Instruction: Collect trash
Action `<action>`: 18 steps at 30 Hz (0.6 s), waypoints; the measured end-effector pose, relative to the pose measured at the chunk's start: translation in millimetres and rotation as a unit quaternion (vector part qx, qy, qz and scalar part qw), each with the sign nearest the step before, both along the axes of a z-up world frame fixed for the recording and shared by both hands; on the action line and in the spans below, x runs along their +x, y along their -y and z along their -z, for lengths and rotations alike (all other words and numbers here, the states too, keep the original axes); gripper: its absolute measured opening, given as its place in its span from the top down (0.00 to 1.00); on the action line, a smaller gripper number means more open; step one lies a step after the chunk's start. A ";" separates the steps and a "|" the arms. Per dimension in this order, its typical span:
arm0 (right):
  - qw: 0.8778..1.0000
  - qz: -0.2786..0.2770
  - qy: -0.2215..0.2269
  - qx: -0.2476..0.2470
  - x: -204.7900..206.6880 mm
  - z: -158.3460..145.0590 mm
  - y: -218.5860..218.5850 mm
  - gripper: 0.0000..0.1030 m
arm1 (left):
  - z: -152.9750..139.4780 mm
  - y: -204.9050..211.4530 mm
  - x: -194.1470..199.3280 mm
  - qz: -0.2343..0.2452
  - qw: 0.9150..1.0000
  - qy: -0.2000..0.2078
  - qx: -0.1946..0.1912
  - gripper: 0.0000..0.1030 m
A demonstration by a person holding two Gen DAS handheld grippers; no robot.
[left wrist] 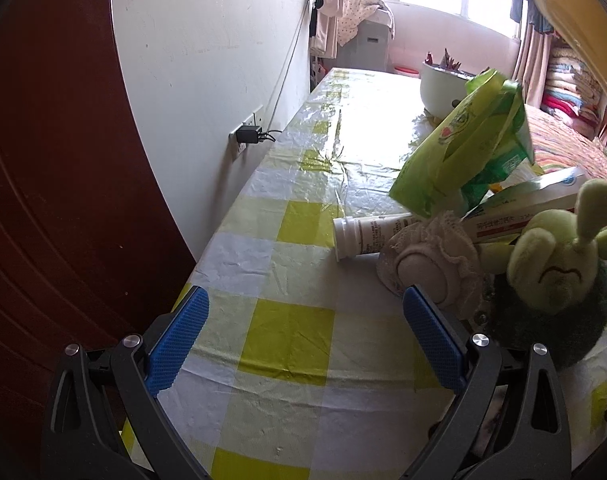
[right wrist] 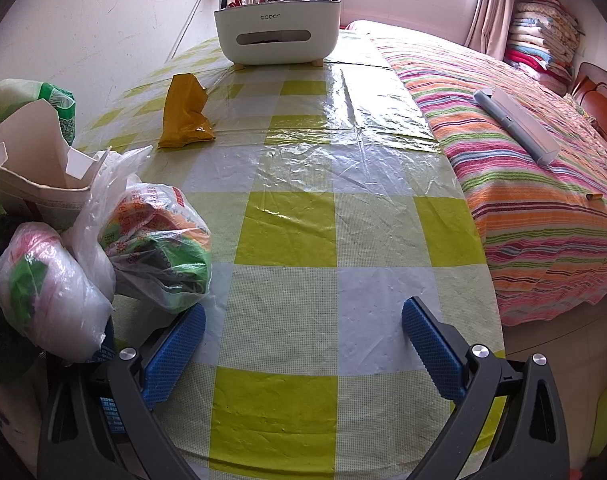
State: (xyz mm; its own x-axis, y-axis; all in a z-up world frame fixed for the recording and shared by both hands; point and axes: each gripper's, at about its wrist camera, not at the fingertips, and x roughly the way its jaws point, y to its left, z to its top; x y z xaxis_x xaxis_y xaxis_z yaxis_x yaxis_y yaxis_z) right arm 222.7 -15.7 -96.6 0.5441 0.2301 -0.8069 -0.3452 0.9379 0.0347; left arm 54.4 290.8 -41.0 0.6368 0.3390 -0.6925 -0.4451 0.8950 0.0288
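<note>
My left gripper (left wrist: 305, 300) is open over the checked tablecloth (left wrist: 287, 320), nothing between its fingers. To its right lie a white bottle (left wrist: 367, 236) on its side, a lace-edged cloth item (left wrist: 427, 264), a green packet (left wrist: 463, 144), a torn carton (left wrist: 523, 204) and a green plush toy (left wrist: 551, 280). My right gripper (right wrist: 303, 316) is open too, low over the table. Left of it sit knotted plastic bags of wrappers (right wrist: 151, 240), a second clear bag (right wrist: 51, 292) and a torn white carton (right wrist: 35, 168). A crumpled yellow wrapper (right wrist: 185, 112) lies farther back.
A white organiser box (right wrist: 277, 32) stands at the table's far end. A bed with a striped blanket (right wrist: 523, 184) runs along the table's right side, a grey tube-shaped item (right wrist: 515, 124) on it. A wall socket with a plug (left wrist: 249, 134) is left of the table.
</note>
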 end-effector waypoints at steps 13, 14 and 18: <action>1.000 0.000 0.000 0.000 -0.5 -0.1 0.0 0.07 | -42.6 48.9 -31.0 0.036 0.998 0.027 0.040 0.06; 1.000 0.000 0.000 0.000 -0.6 -0.1 0.0 0.07 | -45.0 53.3 -32.1 0.040 0.998 0.029 0.039 0.06; 1.000 0.000 0.000 0.000 -0.6 -0.1 -0.1 0.07 | -52.6 70.1 -33.8 0.056 0.997 0.034 0.030 0.06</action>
State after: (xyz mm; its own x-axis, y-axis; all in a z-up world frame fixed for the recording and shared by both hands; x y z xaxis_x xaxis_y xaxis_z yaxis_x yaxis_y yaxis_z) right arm 222.1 -15.6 -96.5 0.5439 0.2301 -0.8070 -0.3453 0.9379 0.0347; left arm 20.6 220.8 11.5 0.7180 0.3024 -0.6269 -0.3444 0.9371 0.0576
